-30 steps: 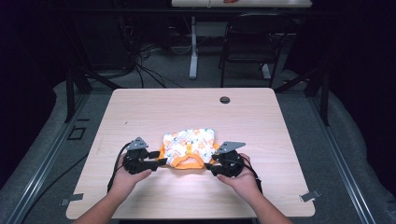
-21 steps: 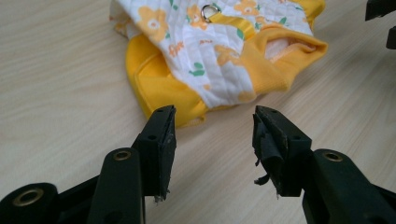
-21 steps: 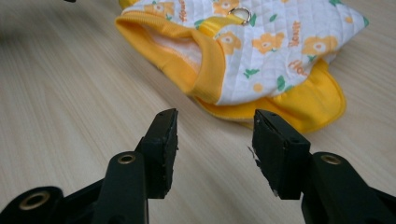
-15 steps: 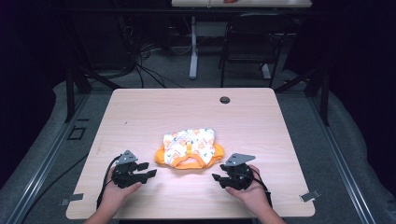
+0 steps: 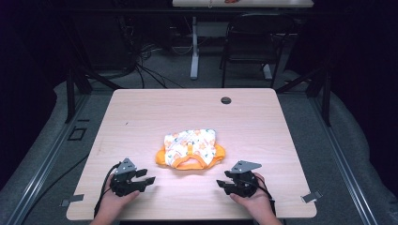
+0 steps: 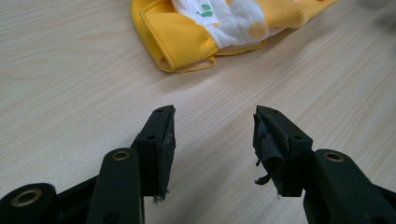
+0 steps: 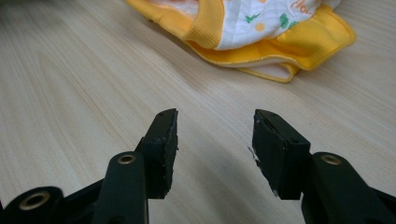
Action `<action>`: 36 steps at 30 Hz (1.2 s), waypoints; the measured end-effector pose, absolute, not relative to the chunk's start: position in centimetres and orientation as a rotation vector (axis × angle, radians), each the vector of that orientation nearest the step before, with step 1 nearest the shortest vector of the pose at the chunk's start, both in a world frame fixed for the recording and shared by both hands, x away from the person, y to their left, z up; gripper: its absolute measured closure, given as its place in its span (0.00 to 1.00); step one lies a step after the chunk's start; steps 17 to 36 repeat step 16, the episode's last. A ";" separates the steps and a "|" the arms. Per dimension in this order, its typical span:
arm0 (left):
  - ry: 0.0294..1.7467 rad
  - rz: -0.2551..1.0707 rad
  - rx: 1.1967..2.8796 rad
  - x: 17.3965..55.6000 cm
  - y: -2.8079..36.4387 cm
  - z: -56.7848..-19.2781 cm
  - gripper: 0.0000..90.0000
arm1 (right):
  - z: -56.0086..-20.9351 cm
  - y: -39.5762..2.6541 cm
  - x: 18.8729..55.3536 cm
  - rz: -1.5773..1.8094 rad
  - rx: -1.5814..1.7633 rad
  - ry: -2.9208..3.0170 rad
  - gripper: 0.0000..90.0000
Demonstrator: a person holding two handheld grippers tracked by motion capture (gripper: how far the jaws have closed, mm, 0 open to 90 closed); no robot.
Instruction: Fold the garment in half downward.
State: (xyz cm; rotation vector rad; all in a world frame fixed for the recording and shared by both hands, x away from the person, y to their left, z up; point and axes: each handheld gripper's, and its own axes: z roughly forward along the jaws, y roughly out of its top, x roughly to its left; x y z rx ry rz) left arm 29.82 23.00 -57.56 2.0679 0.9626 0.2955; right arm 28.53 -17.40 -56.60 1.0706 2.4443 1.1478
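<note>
Both grippers — left (image 5: 144,177), right (image 5: 223,182) — fingers apart, empty; folded garment (image 5: 190,148) between, beyond them.

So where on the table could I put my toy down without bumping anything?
Lots of room. The far half of the table, behind the orange and white cloth, is bare up to a small dark hole. Both sides are free too. The near edge is crowded: left gripper and right gripper.

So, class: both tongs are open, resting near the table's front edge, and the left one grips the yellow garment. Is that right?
Not quite. In the left gripper view the left tongs are open on nothing, and the garment lies apart, beyond them. The right tongs are open too.
</note>
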 end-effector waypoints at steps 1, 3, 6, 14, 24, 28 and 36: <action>0.960 0.307 2.072 29.8 23.0 -57.6 0.55 | -56.7 -17.4 28.5 1.149 1.069 2.445 0.56; 0.955 0.310 2.066 29.7 23.0 -57.6 0.55 | -56.9 -17.2 28.5 1.155 1.076 2.438 0.56; 0.964 0.302 2.048 29.7 23.1 -57.7 0.55 | -57.0 -16.9 28.4 1.162 1.065 2.440 0.56; 0.947 0.324 2.077 29.6 22.9 -57.8 0.55 | -57.3 -16.3 28.3 1.132 1.010 2.449 0.56; 0.940 0.331 2.081 29.6 22.8 -57.7 0.54 | -57.5 -16.2 28.3 1.117 0.991 2.450 0.56; 0.940 0.331 2.081 29.6 22.8 -57.7 0.54 | -57.5 -16.2 28.3 1.117 0.991 2.450 0.56; 0.940 0.331 2.081 29.6 22.8 -57.7 0.54 | -57.5 -16.2 28.3 1.117 0.991 2.450 0.56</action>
